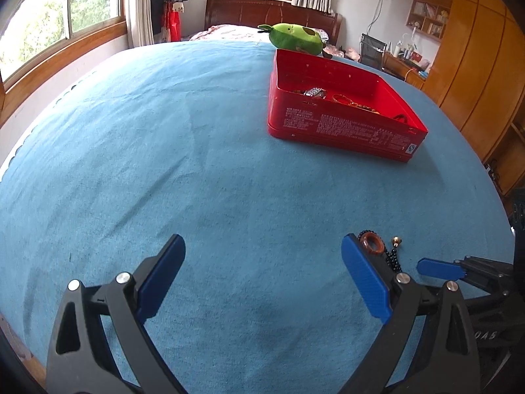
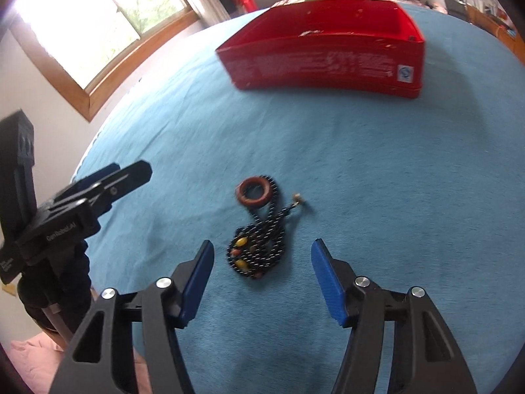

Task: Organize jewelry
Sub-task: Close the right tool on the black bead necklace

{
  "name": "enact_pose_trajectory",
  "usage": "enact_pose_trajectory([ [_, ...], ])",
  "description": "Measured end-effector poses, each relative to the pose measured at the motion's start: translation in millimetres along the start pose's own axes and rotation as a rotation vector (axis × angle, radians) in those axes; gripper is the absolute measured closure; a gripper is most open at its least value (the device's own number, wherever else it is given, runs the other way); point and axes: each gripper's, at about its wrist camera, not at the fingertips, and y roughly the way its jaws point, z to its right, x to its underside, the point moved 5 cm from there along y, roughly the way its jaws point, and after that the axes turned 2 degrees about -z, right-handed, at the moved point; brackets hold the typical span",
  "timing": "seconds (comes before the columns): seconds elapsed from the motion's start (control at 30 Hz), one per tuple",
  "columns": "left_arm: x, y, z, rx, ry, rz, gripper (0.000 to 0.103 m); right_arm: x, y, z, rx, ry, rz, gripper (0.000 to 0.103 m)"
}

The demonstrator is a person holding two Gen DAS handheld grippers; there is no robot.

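Observation:
A black bead necklace (image 2: 262,239) with a brown ring pendant (image 2: 256,191) lies on the blue cloth, just ahead of and between the fingers of my open, empty right gripper (image 2: 262,262). In the left wrist view the ring (image 1: 372,245) and some beads show behind my left gripper's right finger. My left gripper (image 1: 262,256) is open and empty, over bare cloth. A red box (image 1: 341,105) holding several jewelry pieces stands farther back; it also shows in the right wrist view (image 2: 328,55). The right gripper's fingertip (image 1: 439,268) shows at the right of the left view.
The blue cloth (image 1: 164,164) covers the whole work surface. A green avocado plush (image 1: 295,39) sits behind the box. Windows lie to the left, wooden cabinets and a desk to the right. The left gripper (image 2: 108,184) shows at the left of the right wrist view.

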Motion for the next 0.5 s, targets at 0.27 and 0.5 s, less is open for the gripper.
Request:
enact_pose_trajectory([
  [0.27, 0.2, -2.0, 0.9, 0.000, 0.007, 0.005, 0.008, 1.8, 20.2, -10.8, 0.109, -0.047, -0.015, 0.041],
  [0.5, -1.3, 2.8, 2.7, 0.008, 0.006, -0.008, 0.008, 1.4, 20.3, -8.0, 0.129, -0.070, 0.007, 0.076],
])
